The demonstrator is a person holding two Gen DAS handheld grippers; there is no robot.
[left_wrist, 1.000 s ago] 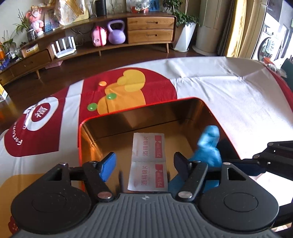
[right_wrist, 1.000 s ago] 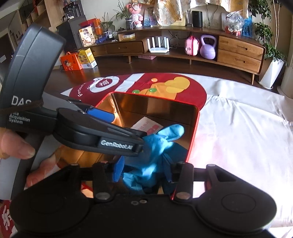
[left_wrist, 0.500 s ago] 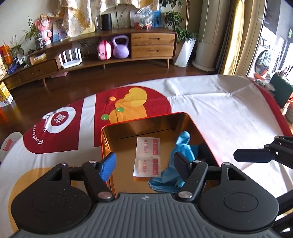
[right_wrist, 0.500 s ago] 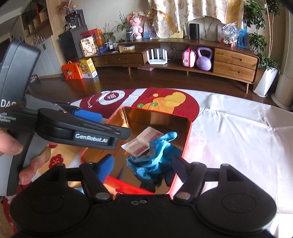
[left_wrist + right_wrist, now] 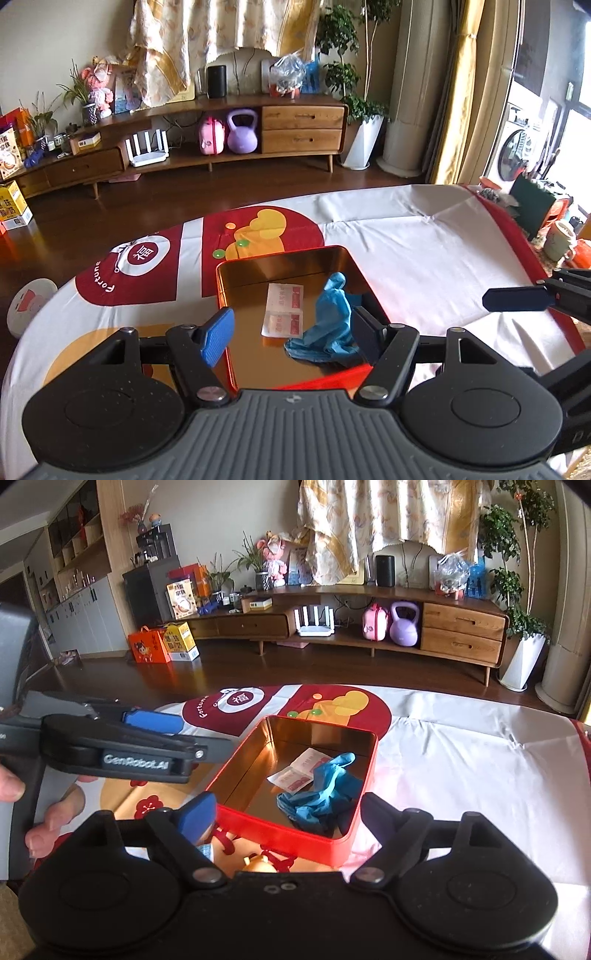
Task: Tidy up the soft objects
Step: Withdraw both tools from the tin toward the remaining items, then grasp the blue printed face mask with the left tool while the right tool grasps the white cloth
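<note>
Inside the red tin (image 5: 291, 840) on the tablecloth (image 5: 424, 251), a crumpled blue glove (image 5: 328, 328) lies touching a pair of alcohol-pad sachets (image 5: 282, 310). Above its near edge, the left gripper (image 5: 291, 330) stands moderately open and empty. The right gripper (image 5: 286, 812), whose jaws have just been opening, is wide with nothing gripped.

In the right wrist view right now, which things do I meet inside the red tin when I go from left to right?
Bare golden floor of the red tin → white alcohol pad sachets → crumpled blue glove, whose left edge lies over the sachets' right end.
</note>
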